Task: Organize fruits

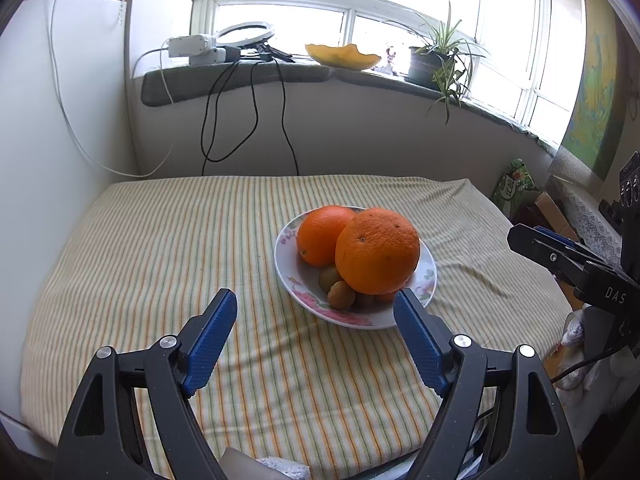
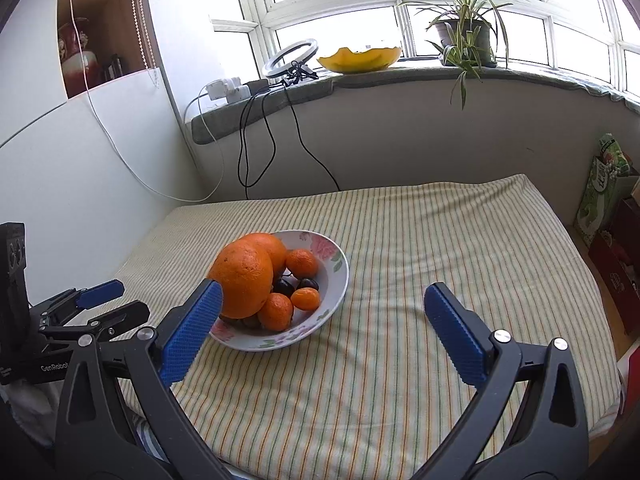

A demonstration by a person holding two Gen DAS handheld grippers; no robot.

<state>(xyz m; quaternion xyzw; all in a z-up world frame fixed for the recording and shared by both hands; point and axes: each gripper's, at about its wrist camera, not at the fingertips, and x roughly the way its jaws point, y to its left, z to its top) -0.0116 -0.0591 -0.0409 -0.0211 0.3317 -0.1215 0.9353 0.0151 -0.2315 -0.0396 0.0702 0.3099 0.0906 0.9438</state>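
Note:
A white floral bowl (image 1: 288, 246) (image 2: 338, 268) sits on the striped cloth and holds two large oranges (image 1: 378, 250) (image 2: 244, 274), small mandarins (image 2: 302, 262), dark cherries (image 2: 285, 287) and a kiwi (image 1: 327, 278). My left gripper (image 1: 316, 304) is open and empty, just in front of the bowl. My right gripper (image 2: 322, 294) is open and empty, to the right of the bowl, its left finger close to the bowl's near rim. Each gripper shows in the other's view, the right one (image 1: 560, 254) at the far right, the left one (image 2: 108, 300) at the far left.
The striped cloth (image 1: 160, 260) (image 2: 440, 240) covers the table. A windowsill behind holds a potted plant (image 2: 464, 36), a yellow dish (image 2: 360, 58), a ring light (image 2: 290, 58) and chargers with hanging cables (image 2: 256, 148). Boxes and a green bag (image 2: 604, 188) stand at the right.

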